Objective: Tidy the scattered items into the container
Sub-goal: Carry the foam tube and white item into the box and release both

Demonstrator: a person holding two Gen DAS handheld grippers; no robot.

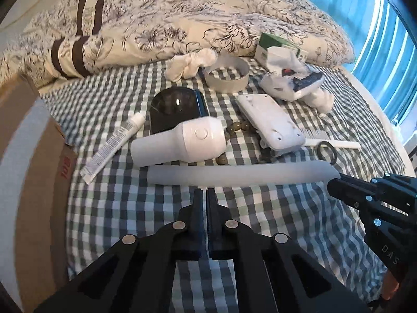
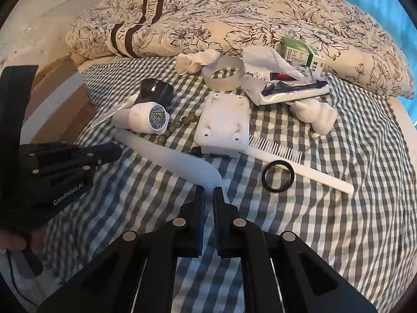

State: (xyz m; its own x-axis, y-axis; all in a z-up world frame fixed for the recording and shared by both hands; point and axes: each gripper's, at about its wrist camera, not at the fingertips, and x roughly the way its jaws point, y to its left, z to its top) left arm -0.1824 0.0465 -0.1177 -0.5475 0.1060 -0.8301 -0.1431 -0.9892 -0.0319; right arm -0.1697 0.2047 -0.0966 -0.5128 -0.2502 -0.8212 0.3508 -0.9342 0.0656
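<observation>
Both grippers over a checked bedsheet (image 1: pixel 286 208) strewn with small items; landmark: the long white strip (image 1: pixel 242 173) lying across the middle of the sheet. The left gripper (image 1: pixel 204 191) has its jaws drawn almost together, empty, its tips just short of the strip's near edge. The right gripper (image 2: pixel 208 190) is likewise narrow, with a slim gap and nothing between the jaws; its tips reach the strip's broad end, and whether they touch it cannot be told. The container, a cardboard box (image 1: pixel 31 156), stands off the strip's left end at the bed's edge. Beyond the strip lie a white bottle (image 1: pixel 179 140), a tube (image 1: pixel 114 146), a dark case (image 1: pixel 177 109), beads (image 2: pixel 179 124), a white plastic casing (image 2: pixel 224 127), a comb (image 2: pixel 294 161), a black ring (image 2: pixel 278 176) and a tape roll (image 2: pixel 222 75). Risks, as judged: the strip looks thin and flat, so narrow jaws may skid over it or pinch sheet fabric; dragging it may scatter the beads; a long strip gripped at one end may sag and catch the box rim. The left view alone shows the box's flap and the tube's full length; the right view alone shows the bottle's warning label, the comb's teeth and a hand (image 2: pixel 13 240) gripping the left tool.
</observation>
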